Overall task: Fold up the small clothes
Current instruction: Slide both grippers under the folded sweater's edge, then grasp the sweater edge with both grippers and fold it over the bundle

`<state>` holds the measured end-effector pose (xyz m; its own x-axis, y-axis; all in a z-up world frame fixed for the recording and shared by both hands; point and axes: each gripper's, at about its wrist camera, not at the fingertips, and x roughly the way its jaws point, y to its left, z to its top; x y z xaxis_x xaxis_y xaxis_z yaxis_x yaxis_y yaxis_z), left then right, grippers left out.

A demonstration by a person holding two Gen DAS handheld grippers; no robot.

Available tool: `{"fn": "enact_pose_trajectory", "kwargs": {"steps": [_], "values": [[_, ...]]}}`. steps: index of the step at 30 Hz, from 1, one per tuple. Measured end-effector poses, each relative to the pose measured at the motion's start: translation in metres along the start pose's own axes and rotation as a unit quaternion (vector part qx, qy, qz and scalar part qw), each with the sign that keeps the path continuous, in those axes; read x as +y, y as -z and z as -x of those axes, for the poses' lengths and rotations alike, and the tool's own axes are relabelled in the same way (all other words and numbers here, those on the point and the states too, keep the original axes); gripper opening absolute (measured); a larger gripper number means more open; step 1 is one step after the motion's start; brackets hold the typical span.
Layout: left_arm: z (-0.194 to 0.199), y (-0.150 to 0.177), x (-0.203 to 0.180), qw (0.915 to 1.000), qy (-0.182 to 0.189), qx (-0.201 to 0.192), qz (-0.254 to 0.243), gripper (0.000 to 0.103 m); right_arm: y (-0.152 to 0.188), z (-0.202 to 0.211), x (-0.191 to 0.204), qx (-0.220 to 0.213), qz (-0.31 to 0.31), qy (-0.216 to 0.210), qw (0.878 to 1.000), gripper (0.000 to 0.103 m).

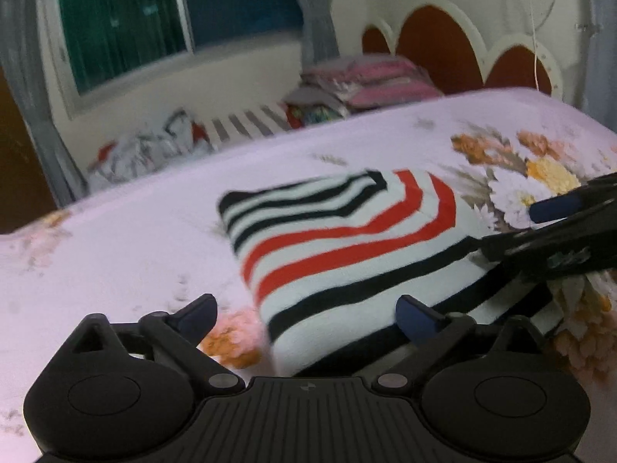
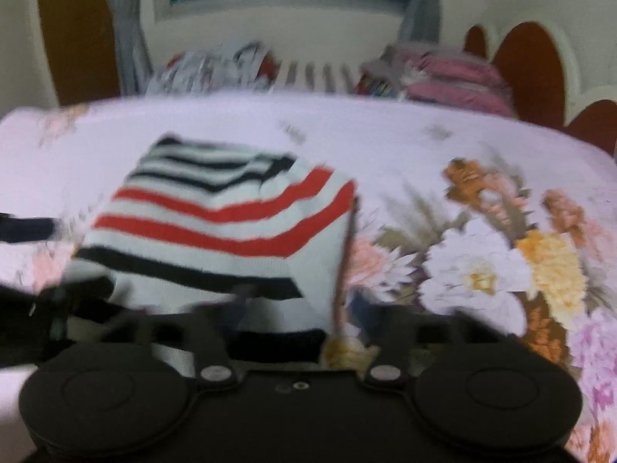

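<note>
On the bed (image 1: 115,262), a folded striped top (image 1: 347,247) lies at twelve o'clock of both open-jawed grippers (apparently released so the fold rests).

right gripper (image 2: 297,320) jaws smeared by blur; striped garment (image 2: 216,231) edges soft.

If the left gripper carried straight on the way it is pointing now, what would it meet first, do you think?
Most likely the striped garment lying folded on the bed; the open left gripper points down at its near edge, though depth is hard to judge.

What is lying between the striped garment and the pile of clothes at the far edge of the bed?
Nothing: only bare floral bedsheet separates the striped garment from the pile of clothes, in both wrist views.
</note>
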<state>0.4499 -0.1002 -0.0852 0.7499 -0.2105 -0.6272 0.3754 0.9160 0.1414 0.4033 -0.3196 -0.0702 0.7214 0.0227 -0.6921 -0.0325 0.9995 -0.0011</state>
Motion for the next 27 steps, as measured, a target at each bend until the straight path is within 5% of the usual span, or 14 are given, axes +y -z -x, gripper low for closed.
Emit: {"fn": "enact_pose_trajectory", "kwargs": {"steps": [2, 8, 17, 21, 27], "values": [[0.005, 0.009, 0.009, 0.9998, 0.008, 0.004, 0.02, 0.098, 0.006, 0.011, -0.012, -0.002, -0.024, -0.016, 1.0, 0.062], [0.004, 0.032, 0.028, 0.9953, 0.01, 0.033, 0.09, 0.097, 0.022, 0.02, -0.053, 0.003, -0.109, -0.06, 0.992, 0.062], [-0.031, 0.018, 0.041, 0.9793, 0.068, 0.064, 0.18, 0.097, 0.011, -0.038, -0.096, 0.049, -0.201, -0.181, 0.961, 0.063], [-0.05, 0.013, 0.045, 0.9753, 0.058, 0.087, 0.194, 0.097, 0.013, -0.061, -0.109, 0.074, -0.227, -0.209, 0.948, 0.063], [-0.074, 0.016, 0.056, 0.9536, 0.097, 0.104, 0.265, 0.097, 0.017, -0.083, -0.123, 0.1, -0.249, -0.255, 0.929, 0.065]]}}
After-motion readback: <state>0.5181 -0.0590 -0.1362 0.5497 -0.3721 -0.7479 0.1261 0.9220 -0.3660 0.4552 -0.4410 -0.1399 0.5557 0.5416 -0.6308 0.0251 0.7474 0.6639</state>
